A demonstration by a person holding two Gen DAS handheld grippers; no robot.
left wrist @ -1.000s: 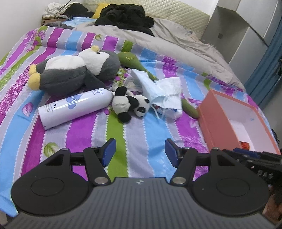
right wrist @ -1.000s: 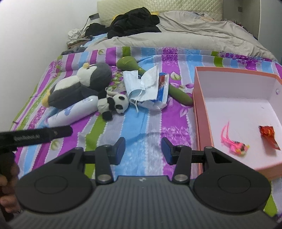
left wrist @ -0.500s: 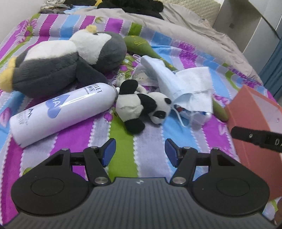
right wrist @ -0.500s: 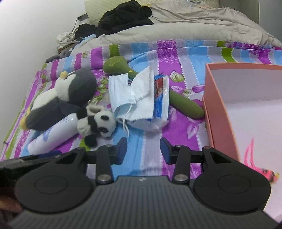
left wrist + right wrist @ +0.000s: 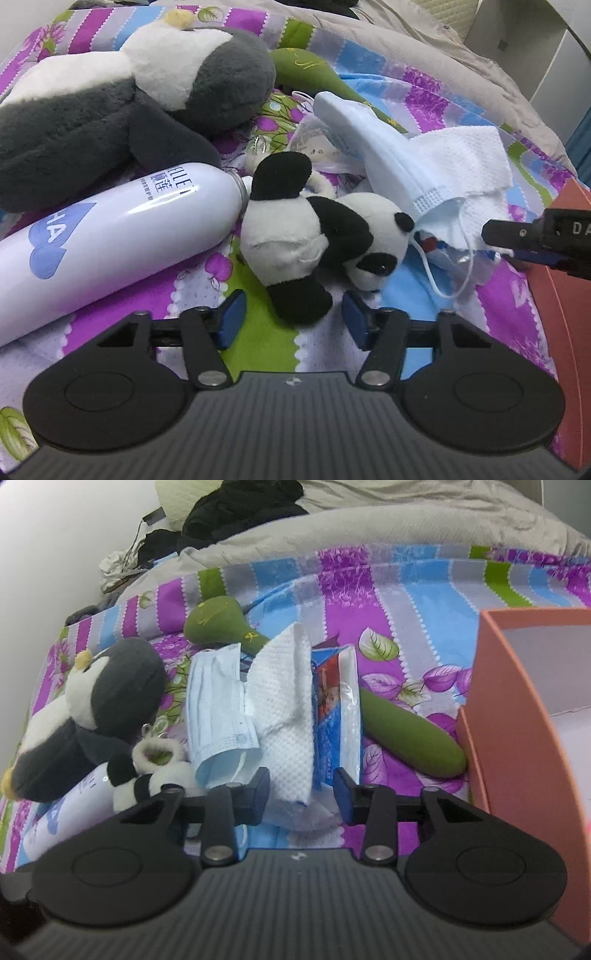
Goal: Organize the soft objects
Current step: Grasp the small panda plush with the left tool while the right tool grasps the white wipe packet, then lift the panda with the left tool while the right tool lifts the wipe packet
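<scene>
A small panda plush [image 5: 317, 236] lies on the striped bedspread. My left gripper [image 5: 293, 321] is open, and the panda's black leg lies between its fingertips. A large grey-and-white penguin plush [image 5: 122, 96] lies behind a white bottle [image 5: 110, 240]. My right gripper [image 5: 300, 794] is open around the lower edge of a white tissue [image 5: 284, 709] on a blue tissue pack [image 5: 334, 705], beside a blue face mask [image 5: 218, 705]. The panda [image 5: 155, 779] and penguin [image 5: 85, 712] show at the left of the right wrist view.
A green stuffed club [image 5: 402, 723] lies under the tissue pile, reaching the open orange box [image 5: 517, 716] at the right. The right gripper's body [image 5: 539, 236] shows at the right of the left wrist view. A grey duvet [image 5: 369, 524] and dark clothes [image 5: 243, 513] lie beyond.
Both grippers have moved forward and down toward the bed. The left one has closed in on the panda plush, the right one on the tissue and pack. Both have stayed open.
</scene>
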